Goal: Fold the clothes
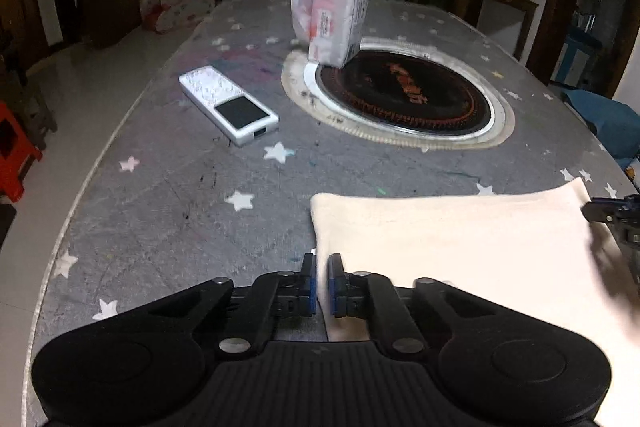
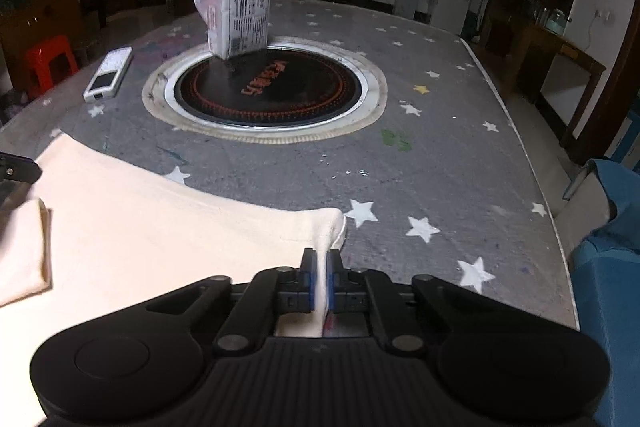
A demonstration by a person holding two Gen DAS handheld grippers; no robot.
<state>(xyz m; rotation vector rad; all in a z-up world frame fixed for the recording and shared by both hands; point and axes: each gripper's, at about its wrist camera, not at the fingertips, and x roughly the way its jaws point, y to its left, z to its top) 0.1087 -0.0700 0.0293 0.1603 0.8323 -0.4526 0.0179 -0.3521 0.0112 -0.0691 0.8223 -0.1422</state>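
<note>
My right hand-held gripper (image 2: pixel 320 281) pinches the cream cloth's (image 2: pixel 140 227) corner; my left hand-held gripper (image 1: pixel 322 281) clamps its other edge, fold partway.

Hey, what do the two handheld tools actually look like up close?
Both match: the left tool and right tool have matte black bodies with a ribbed centre panel, round caps either side, angled black linkage arms with silver pivot pins, and two short fingers faced with blue pads. No cables or sleeves show.

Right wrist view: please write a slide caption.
Right hand-held gripper pinches a cream cloth corner on the star-patterned table.
</note>
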